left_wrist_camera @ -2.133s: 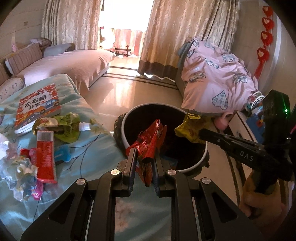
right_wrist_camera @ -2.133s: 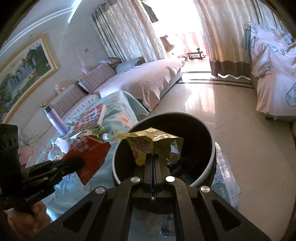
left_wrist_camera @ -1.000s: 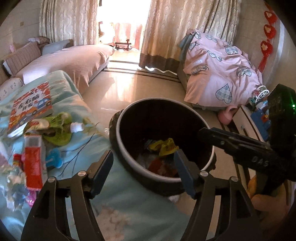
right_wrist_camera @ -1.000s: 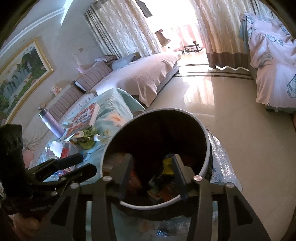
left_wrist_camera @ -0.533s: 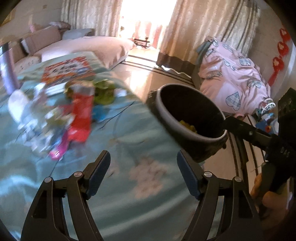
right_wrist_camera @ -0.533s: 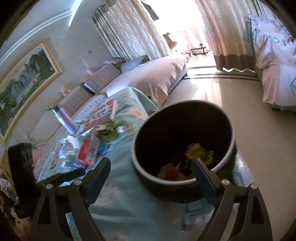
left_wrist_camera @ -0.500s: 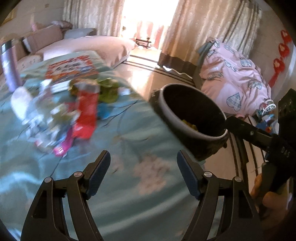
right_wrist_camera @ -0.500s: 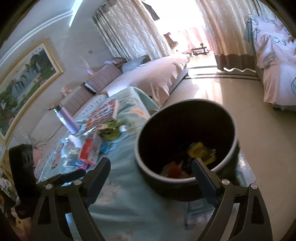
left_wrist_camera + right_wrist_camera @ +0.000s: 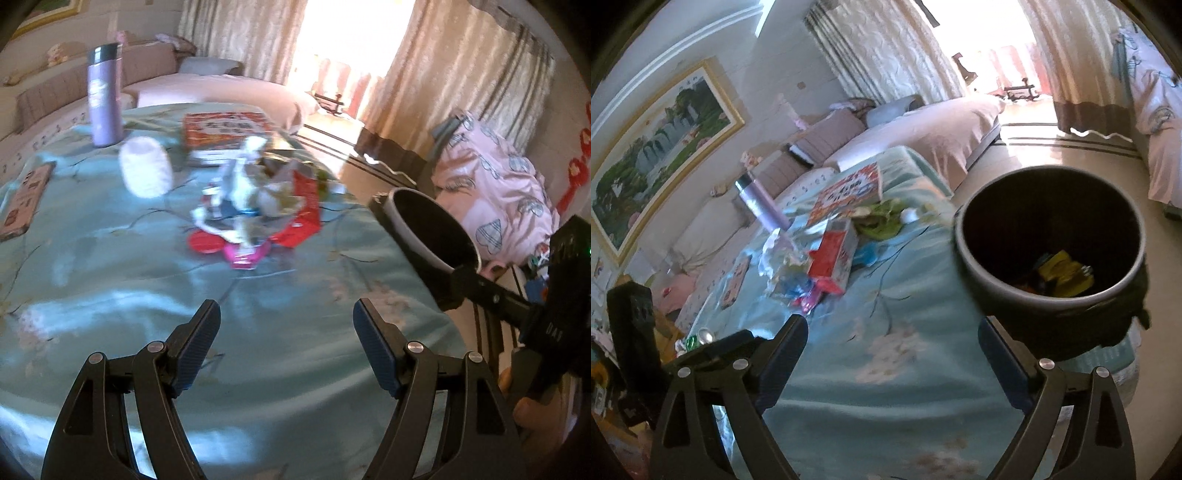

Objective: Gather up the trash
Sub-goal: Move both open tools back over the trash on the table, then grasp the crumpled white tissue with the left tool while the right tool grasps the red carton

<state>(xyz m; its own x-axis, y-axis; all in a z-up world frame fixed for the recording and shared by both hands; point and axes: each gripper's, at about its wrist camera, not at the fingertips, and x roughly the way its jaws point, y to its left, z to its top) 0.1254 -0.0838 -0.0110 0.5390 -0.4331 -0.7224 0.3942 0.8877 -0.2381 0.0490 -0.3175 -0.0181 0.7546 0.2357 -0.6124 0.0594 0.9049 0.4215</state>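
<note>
A heap of trash (image 9: 258,206) — a red packet (image 9: 833,258), crumpled clear wrapping (image 9: 245,173), a pink scrap (image 9: 245,256) and a green wrapper (image 9: 882,221) — is lying near the middle of the table (image 9: 110,295), which is wearing a light-blue floral cloth. Just off the table's right edge a dark round bin (image 9: 1051,254) is standing with its mouth open upward, and yellow and red wrappers (image 9: 1063,273) are lying at its bottom. The left hand-held gripper (image 9: 286,332) is hovering over the table's near edge with its jaws spread wide and nothing between them, pointing toward the heap. The right hand-held gripper (image 9: 892,343) is likewise standing released and empty, its jaws framing the cloth between the heap and the bin. Behind the heap a red-and-white book (image 9: 227,129) is lying flat toward the far edge, a white cup-like object (image 9: 146,171) is sitting to its left, and a purple flask (image 9: 104,94) is standing upright near the far left corner. A flat patterned box (image 9: 24,199) is resting by the left edge. Beyond the table a sofa (image 9: 923,125), patterned curtains (image 9: 243,33) and a framed landscape painting (image 9: 661,144) are showing.
</note>
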